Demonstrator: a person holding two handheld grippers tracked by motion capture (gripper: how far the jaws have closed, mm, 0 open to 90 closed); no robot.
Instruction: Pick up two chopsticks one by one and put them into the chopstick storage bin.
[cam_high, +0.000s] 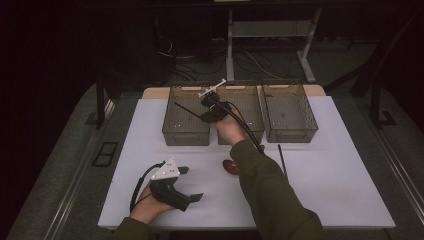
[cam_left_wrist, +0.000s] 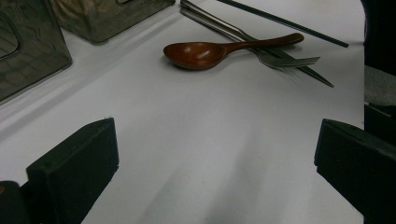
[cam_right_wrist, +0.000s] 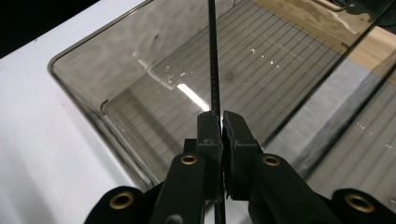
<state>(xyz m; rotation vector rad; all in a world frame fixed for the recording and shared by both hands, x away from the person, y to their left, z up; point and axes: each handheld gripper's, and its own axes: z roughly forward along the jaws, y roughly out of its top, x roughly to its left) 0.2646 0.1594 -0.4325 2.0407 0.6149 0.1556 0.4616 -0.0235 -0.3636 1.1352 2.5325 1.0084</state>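
My right gripper (cam_high: 206, 117) (cam_right_wrist: 221, 121) is shut on a thin black chopstick (cam_high: 189, 110) (cam_right_wrist: 213, 56). It holds the stick above the left clear bin (cam_high: 186, 132) (cam_right_wrist: 116, 65), and the stick's far end reaches over the bin's inside. My left gripper (cam_high: 192, 183) rests low near the table's front edge, open, with bare white table between its jaws. In the left gripper view a brown wooden spoon (cam_left_wrist: 205, 52) lies ahead, beside a metal fork (cam_left_wrist: 280, 59) and a second black chopstick (cam_left_wrist: 285, 21). The spoon (cam_high: 230, 166) lies beside the right forearm.
Three clear bins stand in a row at the back: left, middle (cam_high: 250, 107) and right (cam_high: 290, 112). The loose chopstick (cam_high: 282, 160) lies on the white table (cam_high: 340, 190) right of the forearm. Dark floor, cables and table legs lie beyond the far edge.
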